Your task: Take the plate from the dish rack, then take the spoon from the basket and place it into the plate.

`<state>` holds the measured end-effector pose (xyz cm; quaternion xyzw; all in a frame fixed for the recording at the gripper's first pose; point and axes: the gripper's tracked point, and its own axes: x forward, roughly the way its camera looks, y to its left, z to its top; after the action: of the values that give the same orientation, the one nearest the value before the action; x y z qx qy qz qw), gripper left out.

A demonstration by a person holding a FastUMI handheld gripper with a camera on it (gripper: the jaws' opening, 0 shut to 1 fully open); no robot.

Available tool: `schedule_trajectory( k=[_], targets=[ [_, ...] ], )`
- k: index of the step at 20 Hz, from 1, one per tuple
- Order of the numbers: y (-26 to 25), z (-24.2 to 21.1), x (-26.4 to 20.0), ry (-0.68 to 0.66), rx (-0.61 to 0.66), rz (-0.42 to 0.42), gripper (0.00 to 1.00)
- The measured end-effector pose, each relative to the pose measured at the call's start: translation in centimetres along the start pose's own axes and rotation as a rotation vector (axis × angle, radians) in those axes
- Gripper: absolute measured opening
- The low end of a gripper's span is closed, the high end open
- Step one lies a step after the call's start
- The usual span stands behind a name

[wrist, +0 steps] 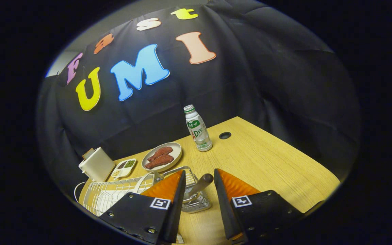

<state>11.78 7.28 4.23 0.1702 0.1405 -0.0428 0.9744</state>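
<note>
The jaws (199,178) stand spread, gripping nothing. Between them, at twelve o'clock just ahead, the spoon (201,183) leans handle-up in the wire basket (196,202). The dish rack (114,194) lies at ten o'clock on the surface (267,163). The spoon looks light, stiff and probably slippery; I would pinch the handle near its rounded top.
</note>
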Motion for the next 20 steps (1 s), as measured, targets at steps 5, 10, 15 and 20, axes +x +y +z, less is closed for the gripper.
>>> schedule_trajectory(
  k=[5, 10, 15, 20],
  targets=[
    [0.1, 1.0, 1.6, -0.084, -0.038, -0.03, 0.24],
    [1.6, 2.8, 1.4, -0.115, -0.038, 0.013, 0.1],
    [2.3, 5.1, 0.6, -0.13, -0.058, 0.038, 0.11],
    [4.7, 9.1, -1.8, -0.161, -0.118, 0.099, 0.1]
  ],
)
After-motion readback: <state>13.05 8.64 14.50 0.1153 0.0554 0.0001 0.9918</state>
